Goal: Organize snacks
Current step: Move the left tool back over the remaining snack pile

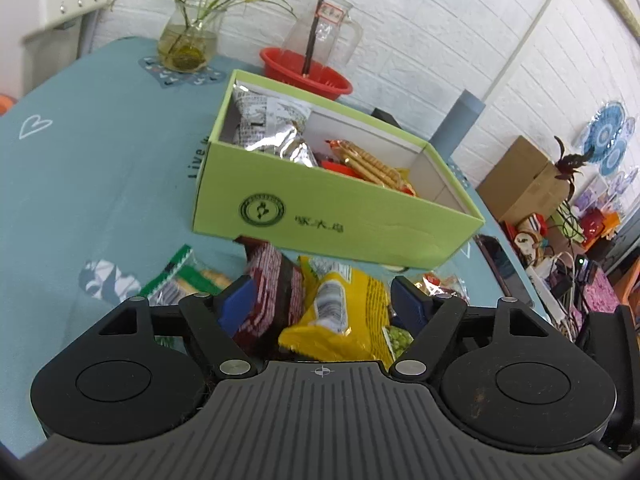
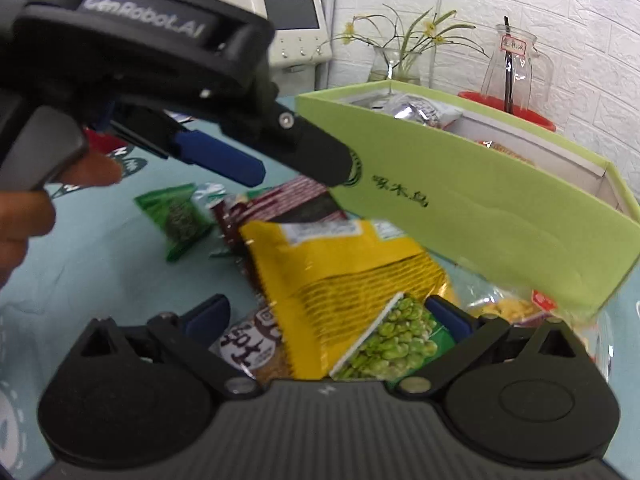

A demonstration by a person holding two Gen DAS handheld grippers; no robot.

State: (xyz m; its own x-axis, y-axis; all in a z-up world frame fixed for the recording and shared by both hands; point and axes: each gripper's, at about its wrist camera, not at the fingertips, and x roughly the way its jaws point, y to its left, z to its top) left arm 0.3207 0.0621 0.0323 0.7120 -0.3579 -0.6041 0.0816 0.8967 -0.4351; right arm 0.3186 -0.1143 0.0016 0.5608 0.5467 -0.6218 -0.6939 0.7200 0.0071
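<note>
A light green cardboard box (image 1: 320,216) stands open on the teal tablecloth and holds a silver bag (image 1: 272,128) and a biscuit pack (image 1: 368,164). In front of it lies a pile of snack packets: a yellow one (image 1: 340,308), a dark red one (image 1: 272,288) and a small green one (image 1: 176,280). My left gripper (image 1: 322,304) hangs open just over the dark red and yellow packets. My right gripper (image 2: 328,316) is open above the yellow packet (image 2: 340,268), a green pea packet (image 2: 392,340) and a brown-and-white packet (image 2: 252,344). Neither one grips anything.
A red basin (image 1: 308,72), a glass jug (image 1: 324,28) and a flower vase (image 1: 188,44) stand behind the box by the white wall. Past the table's right edge are cardboard boxes (image 1: 520,176) and clutter. A person's hand (image 2: 24,216) holds the left gripper.
</note>
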